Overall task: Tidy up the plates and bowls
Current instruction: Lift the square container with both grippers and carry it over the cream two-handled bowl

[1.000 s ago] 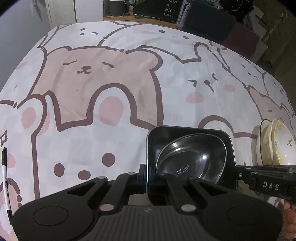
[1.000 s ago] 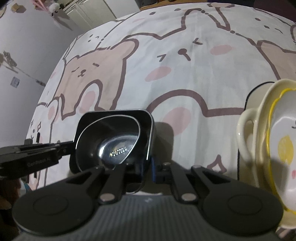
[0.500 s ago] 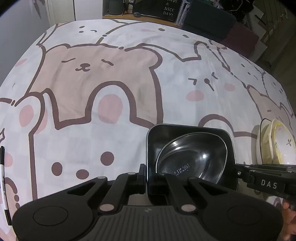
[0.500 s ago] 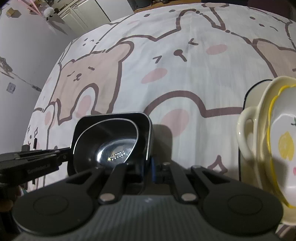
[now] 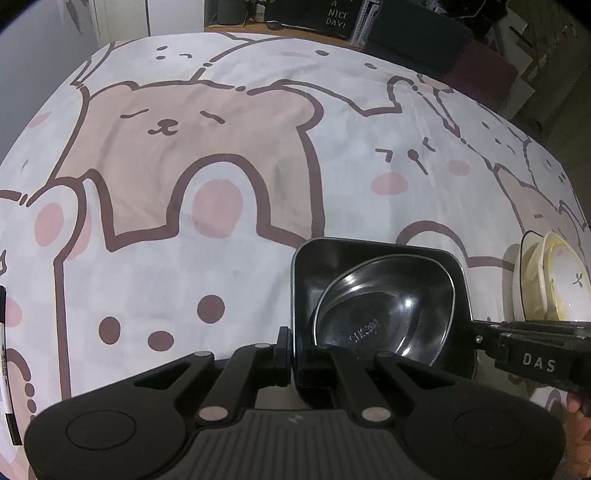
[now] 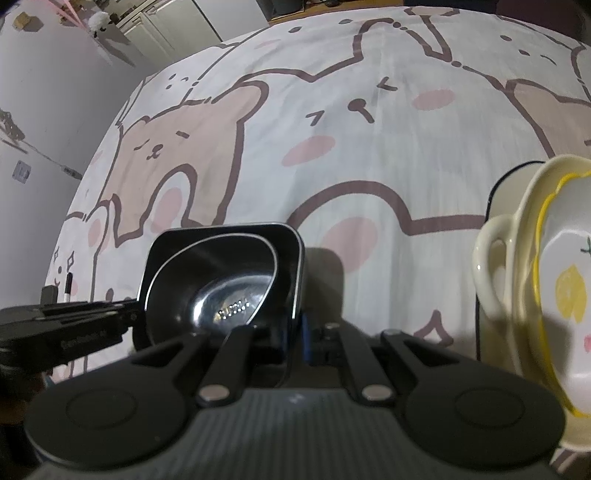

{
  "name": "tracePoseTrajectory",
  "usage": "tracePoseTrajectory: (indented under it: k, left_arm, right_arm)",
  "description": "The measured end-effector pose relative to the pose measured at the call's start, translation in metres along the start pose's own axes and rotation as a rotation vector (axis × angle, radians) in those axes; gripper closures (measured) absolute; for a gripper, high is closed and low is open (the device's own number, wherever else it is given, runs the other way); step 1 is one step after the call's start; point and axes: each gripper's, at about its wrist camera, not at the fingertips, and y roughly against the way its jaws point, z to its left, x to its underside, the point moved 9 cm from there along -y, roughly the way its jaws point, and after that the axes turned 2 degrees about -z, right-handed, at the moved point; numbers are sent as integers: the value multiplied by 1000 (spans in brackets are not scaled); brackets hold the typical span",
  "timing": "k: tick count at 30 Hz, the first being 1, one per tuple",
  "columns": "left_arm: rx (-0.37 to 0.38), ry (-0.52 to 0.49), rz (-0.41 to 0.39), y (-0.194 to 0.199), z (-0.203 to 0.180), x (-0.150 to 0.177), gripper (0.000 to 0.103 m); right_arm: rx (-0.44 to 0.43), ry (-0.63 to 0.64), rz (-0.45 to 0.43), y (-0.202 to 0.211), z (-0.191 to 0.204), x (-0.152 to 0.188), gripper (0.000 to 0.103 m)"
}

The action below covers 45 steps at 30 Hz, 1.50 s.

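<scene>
A black square dish (image 5: pixel 369 254) holds a tilted steel bowl (image 5: pixel 384 306). My left gripper (image 5: pixel 295 354) is shut on the dish's left wall. My right gripper (image 6: pixel 299 339) is shut on its right wall (image 6: pixel 297 266); the steel bowl (image 6: pixel 229 288) shows inside. The dish is held between both grippers, just above the bear-print cloth. The right gripper's body (image 5: pixel 532 350) reaches in from the right in the left wrist view. A stack of cream plates and a lemon-print bowl (image 6: pixel 554 280) stands at the right, also seen in the left wrist view (image 5: pixel 550 277).
The bear-print cloth (image 5: pixel 184 184) covers the table. A marker pen (image 5: pixel 5 369) lies at its left edge. A dark chair (image 5: pixel 417 33) and a shelf with a sign stand beyond the far edge. A wall and cabinets lie to the left (image 6: pixel 55 92).
Both grippers and the dish between them have shifted slightly toward the cream stack and a little lower; the grip is unchanged.
</scene>
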Motion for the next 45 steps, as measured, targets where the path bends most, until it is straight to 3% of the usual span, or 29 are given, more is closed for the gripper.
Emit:
tracePoseTrajectory:
  k: [11, 23, 33, 45]
  left_arm:
    - [-4, 33, -58, 27, -5, -5, 100]
    - [55, 63, -216, 80, -57, -18, 99]
    - [128, 4, -261, 92, -128, -16, 99]
    - [213, -86, -229, 74, -216, -12, 99]
  right_arm:
    - [-4, 50, -20, 9, 4, 0, 97]
    - [-9, 101, -182, 87, -8, -18, 97]
    - [35, 79, -287, 155, -60, -17, 97]
    - [105, 2, -350, 207, -139, 0, 97]
